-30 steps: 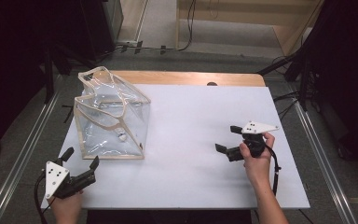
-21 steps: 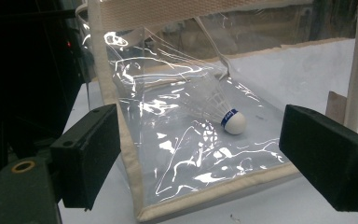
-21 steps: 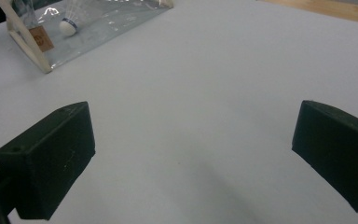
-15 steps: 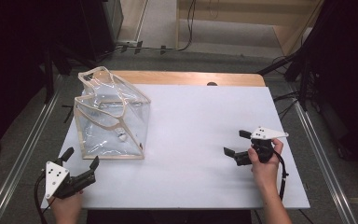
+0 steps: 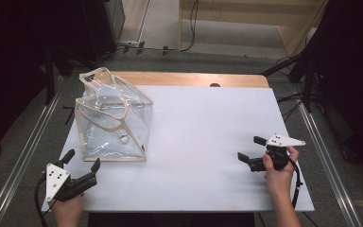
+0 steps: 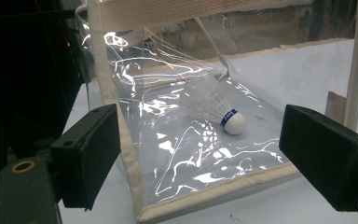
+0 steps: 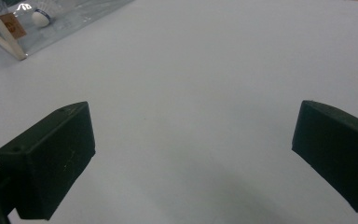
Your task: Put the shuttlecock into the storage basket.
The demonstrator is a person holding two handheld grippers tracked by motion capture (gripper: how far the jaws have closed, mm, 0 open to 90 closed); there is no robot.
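A clear plastic bag (image 5: 111,118) with cream trim and handles stands on the left of the white table (image 5: 203,123). Inside it lies a white shuttlecock (image 6: 223,114), also seen small through the bag wall (image 5: 123,138) and far off (image 7: 39,16). My left gripper (image 5: 81,159) is open at the table's front left corner, facing the bag (image 6: 186,140) from just short of its near edge. My right gripper (image 5: 249,148) is open low over bare table at the right, jaws wide with nothing between them.
A wooden strip (image 5: 189,79) runs along the table's far edge. Metal rails (image 5: 328,156) flank the table on both sides. Cables (image 5: 189,28) lie on the floor beyond. Dark equipment stands at the far left.
My right gripper has drifted toward the right front of the table, away from the bag. The left gripper and the bag have stayed where they were.
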